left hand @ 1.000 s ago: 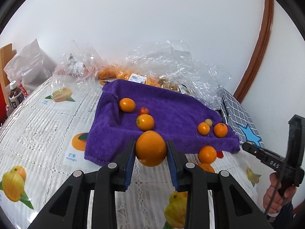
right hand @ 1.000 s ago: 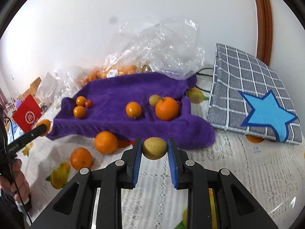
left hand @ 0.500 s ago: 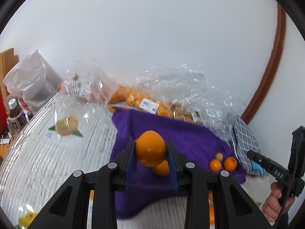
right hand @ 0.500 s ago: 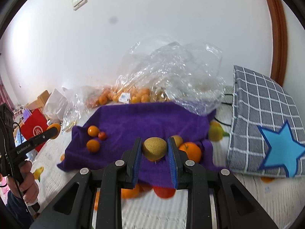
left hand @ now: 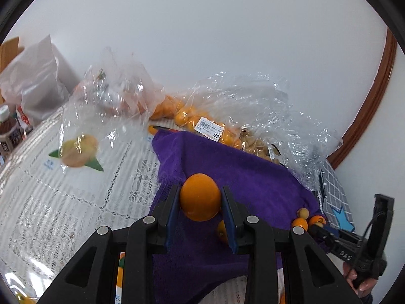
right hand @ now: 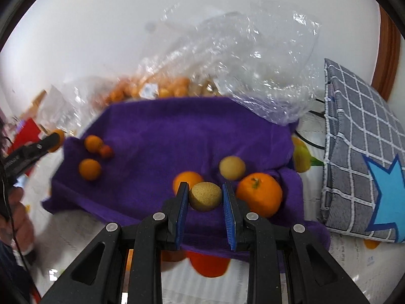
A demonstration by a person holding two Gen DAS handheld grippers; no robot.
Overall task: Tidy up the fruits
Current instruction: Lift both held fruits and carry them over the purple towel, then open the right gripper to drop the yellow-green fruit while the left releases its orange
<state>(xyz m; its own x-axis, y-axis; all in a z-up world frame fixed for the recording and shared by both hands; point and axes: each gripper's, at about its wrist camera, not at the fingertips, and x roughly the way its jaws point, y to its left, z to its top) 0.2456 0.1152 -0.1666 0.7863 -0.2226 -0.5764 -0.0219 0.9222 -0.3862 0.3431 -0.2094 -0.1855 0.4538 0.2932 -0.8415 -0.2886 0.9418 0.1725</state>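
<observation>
Your left gripper [left hand: 200, 200] is clamped on a smooth orange [left hand: 200, 197], both blue pads pressed to its sides. It hangs above the near-left part of the purple towel [left hand: 240, 177], clear of the cloth. Just below its right finger you can see part of another small orange fruit [left hand: 222, 230] lying on the towel — mostly hidden by the pad.

Your right gripper [right hand: 205, 197] is closed on a rough, yellow-brown round fruit [right hand: 205, 196], held over the front edge of the purple towel [right hand: 164, 131]. Close behind it on the cloth: a small orange [right hand: 188, 179] to the left, a pale tan ball-shaped fruit [right hand: 232, 167] behind, and a larger orange with a green stem scar [right hand: 259, 194] to the right, just beside the finger. Whether the held fruit touches the cloth cannot be told from this view.

On the towel's far-left corner sit two small oranges [right hand: 89, 169] and a small red fruit [right hand: 106, 151] — the red one touches the rear orange.

Beyond the towel lie clear plastic bags [left hand: 253, 116] of small orange fruit with a white barcode label. A grey checked cushion with a blue star [right hand: 362, 152] leans to the right of the towel. Everything rests on a white lace-patterned tablecloth [left hand: 76, 197] printed with fruit pictures.
</observation>
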